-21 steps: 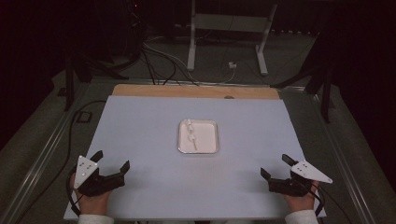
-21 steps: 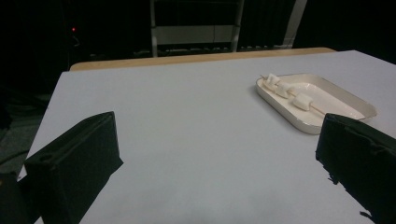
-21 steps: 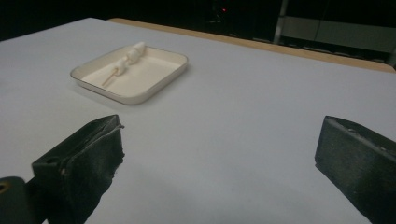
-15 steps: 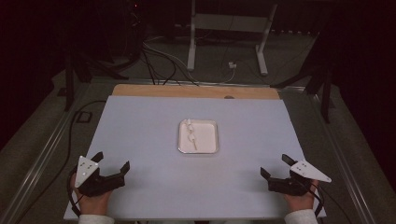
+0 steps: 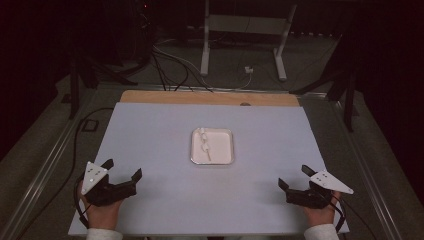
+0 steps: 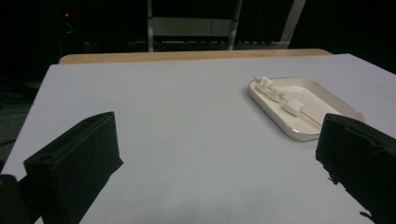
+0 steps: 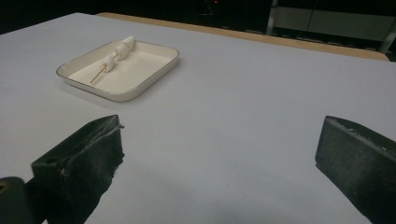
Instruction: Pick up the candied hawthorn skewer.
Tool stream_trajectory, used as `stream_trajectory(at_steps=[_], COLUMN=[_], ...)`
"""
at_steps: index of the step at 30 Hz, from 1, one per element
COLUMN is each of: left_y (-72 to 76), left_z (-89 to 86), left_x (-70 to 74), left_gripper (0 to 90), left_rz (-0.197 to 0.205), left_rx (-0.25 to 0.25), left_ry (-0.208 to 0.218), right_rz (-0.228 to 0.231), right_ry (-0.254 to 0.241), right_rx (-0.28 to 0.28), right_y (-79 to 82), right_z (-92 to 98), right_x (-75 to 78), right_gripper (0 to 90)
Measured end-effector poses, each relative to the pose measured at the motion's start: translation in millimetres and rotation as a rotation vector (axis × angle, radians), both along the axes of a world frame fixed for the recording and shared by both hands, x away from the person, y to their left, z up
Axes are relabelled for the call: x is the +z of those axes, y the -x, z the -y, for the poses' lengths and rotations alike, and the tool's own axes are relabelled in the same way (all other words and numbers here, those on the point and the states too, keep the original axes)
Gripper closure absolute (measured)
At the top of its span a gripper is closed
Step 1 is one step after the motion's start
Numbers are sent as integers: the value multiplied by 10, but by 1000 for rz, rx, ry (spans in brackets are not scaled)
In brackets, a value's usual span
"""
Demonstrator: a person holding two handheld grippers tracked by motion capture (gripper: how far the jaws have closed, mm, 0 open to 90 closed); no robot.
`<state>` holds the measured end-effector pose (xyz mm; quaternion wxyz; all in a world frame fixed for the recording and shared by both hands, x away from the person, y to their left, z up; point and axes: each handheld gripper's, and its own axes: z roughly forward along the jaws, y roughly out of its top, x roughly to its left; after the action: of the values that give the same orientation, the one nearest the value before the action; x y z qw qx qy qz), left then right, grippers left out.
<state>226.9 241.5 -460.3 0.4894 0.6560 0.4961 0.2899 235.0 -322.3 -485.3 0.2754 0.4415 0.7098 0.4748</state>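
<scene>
A white tray (image 5: pixel 212 146) sits at the centre of the pale sheet (image 5: pixel 165 130) that covers the table. On the tray lies a skewer (image 5: pixel 204 145) threaded with white marshmallow-like pieces, running from about 11 o'clock on the tray down toward 6 o'clock, along its left half. The pieces crowd the far end; the bare stick points toward the person.

The left gripper (image 5: pixel 120 176) rests at about 8 o'clock from the tray, near the sheet's near-left corner, well apart from the tray. Its jaws stand wide apart with nothing between them. In the left gripper view the left gripper (image 6: pixel 215 154) shows bare sheet between its two black pads, and the tray (image 6: pixel 280 125) lies at about 1 o'clock, with the skewer (image 6: pixel 286 101) across it.

The right gripper (image 5: pixel 295 177) rests at about 4 o'clock from the tray, near the sheet's near-right corner, also well apart from it. Its jaws too are spread wide and hold nothing. In the right gripper view the right gripper (image 7: pixel 219 149) frames bare sheet, and the tray (image 7: pixel 140 86) lies at about 11 o'clock, the skewer (image 7: pixel 112 58) along its far side.

Each gripper is held by a hand with a white sleeve at the bottom edge. A wooden strip (image 5: pixel 210 98) of table shows at 12 o'clock beyond the sheet.
</scene>
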Motion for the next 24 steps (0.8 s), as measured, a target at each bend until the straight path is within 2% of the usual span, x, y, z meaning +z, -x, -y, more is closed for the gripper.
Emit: stream_trajectory(at_steps=[14,24], left_y=[-224,-434], left_z=[189,375], left_x=[124,164], left_gripper=[6,6], left_rz=[-24,-57], left_rx=[-36,-66], left_ry=[15,26], right_rz=[-7,-9], right_ry=[-15,-23], right_rx=[-7,-6], right_y=[-8,-23], right_z=[26,14], right_x=[-1,-5], right_gripper=[9,9])
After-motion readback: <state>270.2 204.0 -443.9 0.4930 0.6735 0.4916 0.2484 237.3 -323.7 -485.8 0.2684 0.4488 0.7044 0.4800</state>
